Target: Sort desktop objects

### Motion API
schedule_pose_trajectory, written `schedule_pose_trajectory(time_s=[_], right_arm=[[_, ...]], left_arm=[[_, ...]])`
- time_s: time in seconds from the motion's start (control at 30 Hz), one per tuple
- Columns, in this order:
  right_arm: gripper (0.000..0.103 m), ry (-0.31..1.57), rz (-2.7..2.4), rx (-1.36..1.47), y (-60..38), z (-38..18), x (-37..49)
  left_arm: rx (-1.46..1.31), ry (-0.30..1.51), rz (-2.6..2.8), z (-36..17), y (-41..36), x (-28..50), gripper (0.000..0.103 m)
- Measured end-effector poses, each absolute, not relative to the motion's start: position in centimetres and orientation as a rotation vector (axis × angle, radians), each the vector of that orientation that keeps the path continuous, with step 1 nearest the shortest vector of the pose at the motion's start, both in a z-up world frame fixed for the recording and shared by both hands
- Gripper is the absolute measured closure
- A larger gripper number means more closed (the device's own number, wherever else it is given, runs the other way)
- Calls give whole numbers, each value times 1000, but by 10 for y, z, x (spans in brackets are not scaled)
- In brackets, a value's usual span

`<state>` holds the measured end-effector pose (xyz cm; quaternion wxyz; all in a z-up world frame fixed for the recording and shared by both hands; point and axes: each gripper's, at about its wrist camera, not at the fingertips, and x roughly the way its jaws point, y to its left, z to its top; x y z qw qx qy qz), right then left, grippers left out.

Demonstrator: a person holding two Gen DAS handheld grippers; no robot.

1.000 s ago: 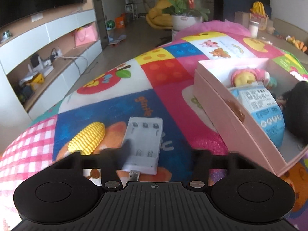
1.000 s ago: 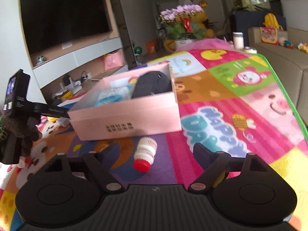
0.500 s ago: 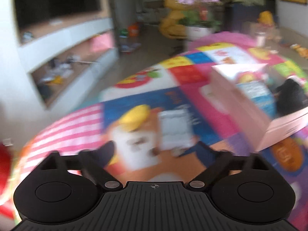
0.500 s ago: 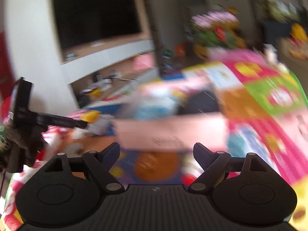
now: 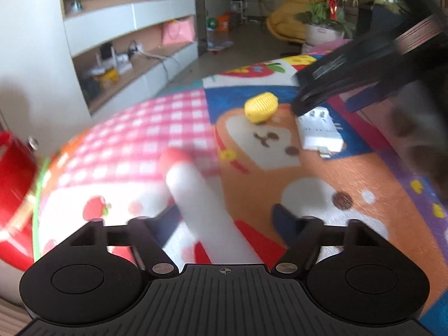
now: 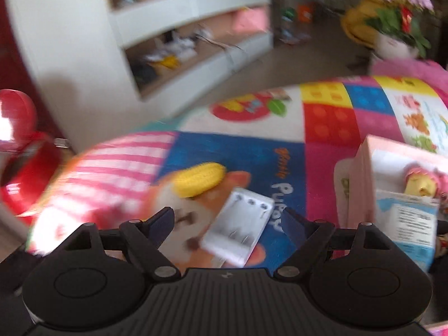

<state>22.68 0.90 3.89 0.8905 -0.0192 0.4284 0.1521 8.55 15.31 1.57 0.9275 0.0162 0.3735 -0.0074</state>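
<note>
Now at lower centre of the left wrist view: the left gripper (image 5: 224,218), half-narrowed and just closing around a blurred white bottle (image 5: 196,196) with a red cap, one pad apparently touching, the other apart, so no grip yet. Could roll the bottle off across the play mat (image 5: 140,128) if squeezed off-centre at this speed. In the right wrist view, the right gripper (image 6: 228,218), spread wide and holding nothing, over the white charger (image 6: 238,232) at lower centre, just beside the yellow corn toy (image 6: 200,179), with the pink box (image 6: 361,173) at right. Could nudge the corn or clip the charger's edge on a hurried close. Swapped targets from a second ago: then shut at the charger for the left, facing the bottle for the right.
</note>
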Motion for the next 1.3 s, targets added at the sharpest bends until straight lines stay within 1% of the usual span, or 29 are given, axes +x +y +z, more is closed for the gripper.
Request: schedule_pose_trajectory(time_s=[0.03,0.07,0.1,0.17,0.2,0.23,0.33,0.5,0.63,0.73,0.8,0.83,0.9,0.93,0.97,1.03,1.1,1.17,1.23,1.3], right_arm=[[19,911,294,-45,8,27,231],[19,931,279,-49,9,19,236],[28,947,271,-52,10,13,237],[42,930,292,-85,10,11,228],[52,929,317,-121,10,12,221],[54,932,340,-148,9,14,214],[54,942,430,-176,-3,21,178],[55,912,581,-222,-51,45,92],[55,849,518,-273,-104,56,46],[55,844,412,-259,-145,56,33],[55,841,354,-230,-168,55,30],[53,833,328,-211,-177,56,30],[51,810,302,-170,-189,66,33],[48,790,307,-153,-191,72,33],[45,761,319,-142,-190,81,36],[36,693,349,-135,-182,99,40],[34,656,396,-134,-165,113,52],[27,654,469,-132,-141,124,74],[16,680,530,-138,-107,128,103],[16,733,574,-146,-65,124,139]], left_arm=[[33,749,-17,14,155,81,35],[37,739,-13,14,155,77,42],[33,731,-11,15,157,74,48],[14,724,-12,16,158,69,51],[9,719,-12,17,158,66,54],[15,714,-15,17,157,63,54],[52,698,-45,18,147,52,55],[105,664,-144,28,115,31,56],[141,654,-305,33,74,9,56],[154,657,-440,35,38,-2,56],[164,653,-516,36,17,-5,50],[167,654,-548,35,7,-4,43],[157,653,-585,36,-5,-2,4],[142,643,-592,36,-8,-2,1],[120,632,-602,37,-8,-2,2],[77,625,-595,37,-3,-2,2],[32,621,-557,36,7,-3,2],[-23,611,-509,36,23,-4,1],[-83,594,-457,38,45,-8,0],[-134,578,-386,40,70,-10,0]])
